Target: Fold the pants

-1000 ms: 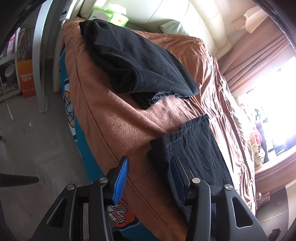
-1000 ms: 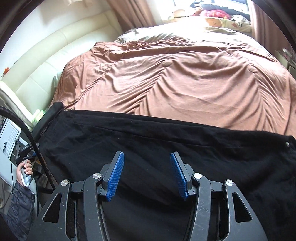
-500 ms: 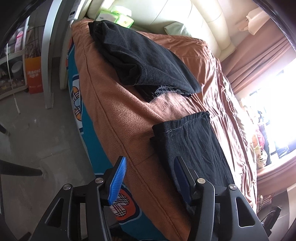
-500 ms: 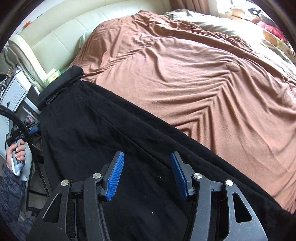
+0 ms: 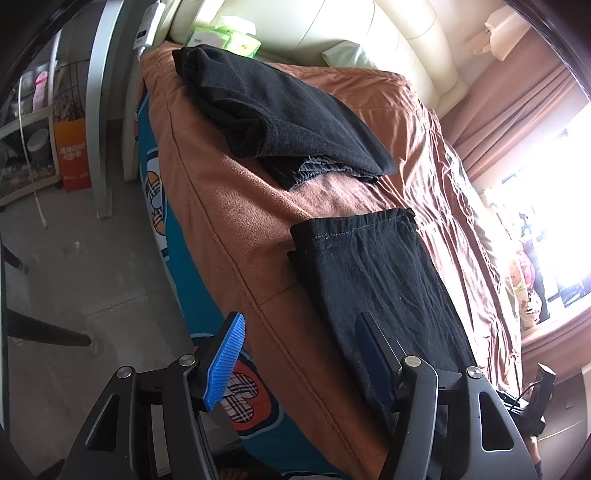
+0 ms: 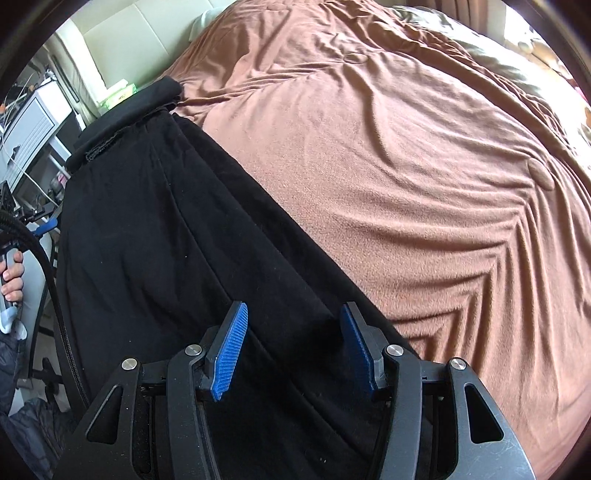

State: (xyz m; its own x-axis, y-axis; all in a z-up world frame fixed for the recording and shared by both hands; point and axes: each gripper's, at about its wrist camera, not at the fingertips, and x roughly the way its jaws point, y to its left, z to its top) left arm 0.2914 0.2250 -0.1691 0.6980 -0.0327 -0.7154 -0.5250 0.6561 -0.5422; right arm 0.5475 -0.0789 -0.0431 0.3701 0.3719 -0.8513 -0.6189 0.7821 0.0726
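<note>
Black pants (image 5: pixel 380 284) lie stretched in a long strip along the near edge of the bed's brown blanket (image 5: pixel 236 221), their hem end pointing at the headboard. My left gripper (image 5: pixel 300 321) hovers over the bed's edge, jaws opening, with only blanket between them; its right finger sits beside the pants' edge. In the right wrist view the pants (image 6: pixel 159 240) run diagonally, and my right gripper (image 6: pixel 294 306) hangs open just above them, pinching nothing. A person's hand (image 6: pixel 13 273) on the left gripper's handle shows at the left.
A pile of folded dark clothes (image 5: pixel 280 118) sits further up the bed near the cream headboard (image 5: pixel 332 29), also seen as the pile (image 6: pixel 125 114). Green tissue packs (image 5: pixel 236 40) lie behind it. Beside the bed are grey floor (image 5: pixel 74 277), a metal post (image 5: pixel 99 110) and an orange bag (image 5: pixel 74 155).
The left gripper's jaws have widened and it has drawn back a little from the pants. The right gripper has swept along the pants, rolling and sinking closer to the cloth.
</note>
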